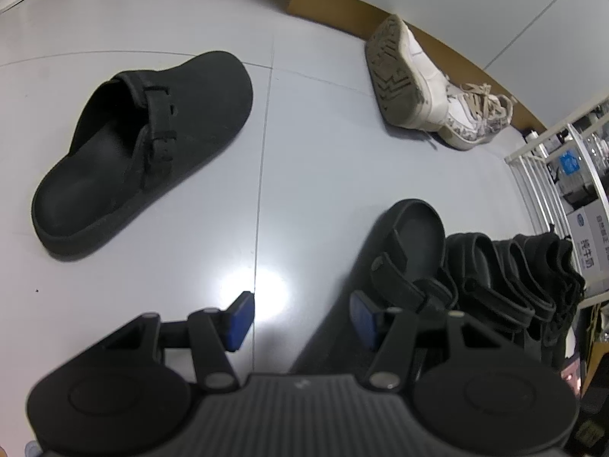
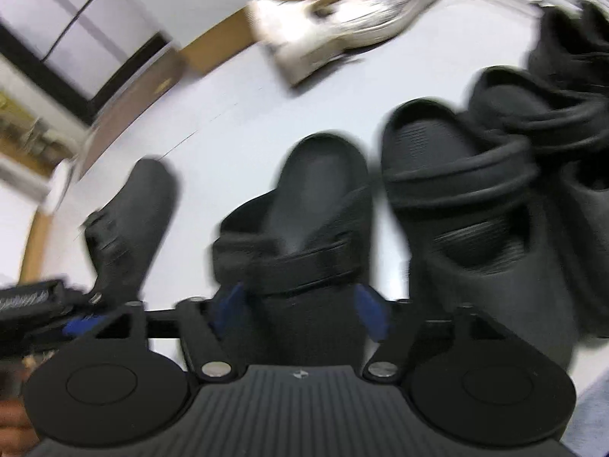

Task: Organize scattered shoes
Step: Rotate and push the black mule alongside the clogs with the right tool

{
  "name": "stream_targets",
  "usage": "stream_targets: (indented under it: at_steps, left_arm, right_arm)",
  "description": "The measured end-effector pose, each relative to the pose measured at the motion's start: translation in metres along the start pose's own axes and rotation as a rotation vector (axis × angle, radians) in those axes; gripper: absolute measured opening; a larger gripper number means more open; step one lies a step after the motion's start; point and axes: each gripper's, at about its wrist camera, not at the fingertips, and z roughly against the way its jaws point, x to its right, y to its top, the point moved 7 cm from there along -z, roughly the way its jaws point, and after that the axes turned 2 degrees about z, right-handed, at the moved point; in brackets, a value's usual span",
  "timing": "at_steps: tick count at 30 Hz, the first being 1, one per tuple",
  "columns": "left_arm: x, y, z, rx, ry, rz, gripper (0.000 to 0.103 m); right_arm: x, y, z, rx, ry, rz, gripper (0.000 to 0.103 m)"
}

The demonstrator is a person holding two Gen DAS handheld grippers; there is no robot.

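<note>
Pale tiled floor (image 1: 312,144), largest thing in view; widest open room across the middle of the left wrist view, between 9 and 1 o'clock. Bounded at 1 o'clock by a brown baseboard (image 1: 342,0) under a pale wall, at 3 o'clock by a white wire rack (image 1: 533,175).

Row of black shoes (image 1: 514,274) at 4 o'clock, packed side by side just beside the rack. Black strap sandal (image 1: 415,251) at the row's near end, touching its neighbour. Same sandal (image 2: 300,213) dead centre in the blurred right wrist view, ridged black clog (image 2: 468,198) at 2 o'clock just beside it.

Black buckled clog (image 1: 144,152) alone at 10 o'clock, upright, well apart from the row, bare floor all around. White sneakers (image 1: 434,87) at 1 o'clock near the baseboard, one tipped with worn sole showing, laces loose.

Left claw (image 1: 300,321) at 6 o'clock, tilted down over bare floor, blue pads (image 1: 239,321) parted, nothing between.

Right claw (image 2: 300,312) tilted down over the sandal's strapped front, pads spread wide to either side of it; contact too blurred to judge.
</note>
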Motion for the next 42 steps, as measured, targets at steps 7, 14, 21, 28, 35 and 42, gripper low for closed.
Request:
stream_targets:
  at_steps: [7,14,21,28,35,42]
  left_arm:
    - [-0.008,0.003,0.003,0.013,-0.002,0.023,0.058]
    - [-0.013,0.006,0.003,0.013,0.000,0.027,0.058]
    - [-0.018,0.007,0.002,0.017,0.002,0.033,0.058]
    - [-0.020,0.007,0.000,0.012,0.008,0.041,0.058]
    - [-0.014,0.005,-0.005,-0.003,0.006,0.021,0.058]
    - [-0.011,0.003,-0.007,-0.011,0.010,0.010,0.058]
  right_arm:
    - [-0.012,-0.012,-0.018,-0.063,-0.035,0.005,0.093]
    - [-0.025,-0.014,-0.023,-0.060,-0.071,-0.010,0.102]
    - [-0.031,-0.015,-0.031,-0.044,-0.120,0.020,0.103]
    - [-0.025,-0.019,-0.030,-0.073,-0.127,0.132,0.097]
    - [-0.013,-0.014,-0.025,-0.145,-0.145,0.187,0.097]
    - [-0.005,-0.012,-0.021,-0.140,-0.147,0.161,0.097]
